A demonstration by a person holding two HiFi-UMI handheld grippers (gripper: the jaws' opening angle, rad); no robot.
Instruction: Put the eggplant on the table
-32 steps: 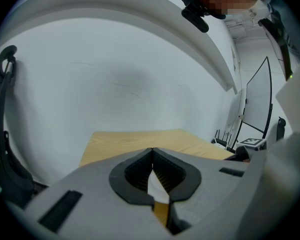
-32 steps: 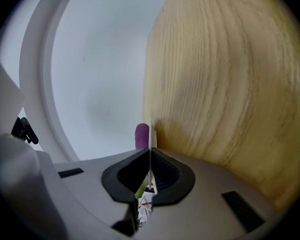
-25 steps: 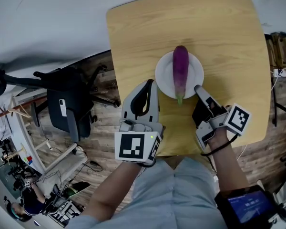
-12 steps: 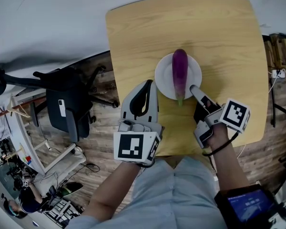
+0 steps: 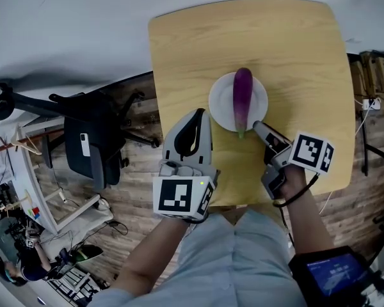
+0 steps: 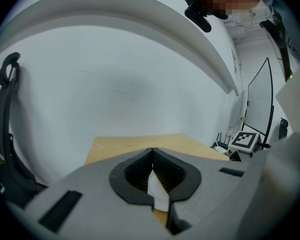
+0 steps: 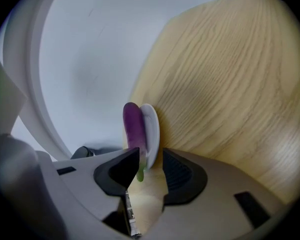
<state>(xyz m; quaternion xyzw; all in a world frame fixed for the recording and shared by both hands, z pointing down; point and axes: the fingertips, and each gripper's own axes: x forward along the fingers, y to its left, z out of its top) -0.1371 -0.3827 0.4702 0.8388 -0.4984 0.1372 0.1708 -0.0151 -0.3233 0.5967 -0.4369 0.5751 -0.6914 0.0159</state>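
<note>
A purple eggplant [image 5: 242,100] with a green stem lies on a white plate [image 5: 221,104] in the middle of the wooden table [image 5: 294,50]. My right gripper [image 5: 258,128] is at the plate's near rim, by the stem end. Its jaws have just been opening and stand open. In the right gripper view the eggplant [image 7: 133,126] and plate [image 7: 152,129] show in the gap of the right gripper [image 7: 150,158], with the pads touching neither. My left gripper [image 5: 200,111] is shut and empty at the table's near left edge, and the left gripper [image 6: 152,151] points across the table [image 6: 135,143].
A black office chair [image 5: 93,139] stands on the wooden floor left of the table. Cables and a rack [image 5: 377,69] sit by the table's right side. A white wall lies beyond the table's far edge.
The right gripper rolled at the wrist, its jaws went from shut to open, and its tips edged closer to the eggplant's stem. The left gripper stayed put.
</note>
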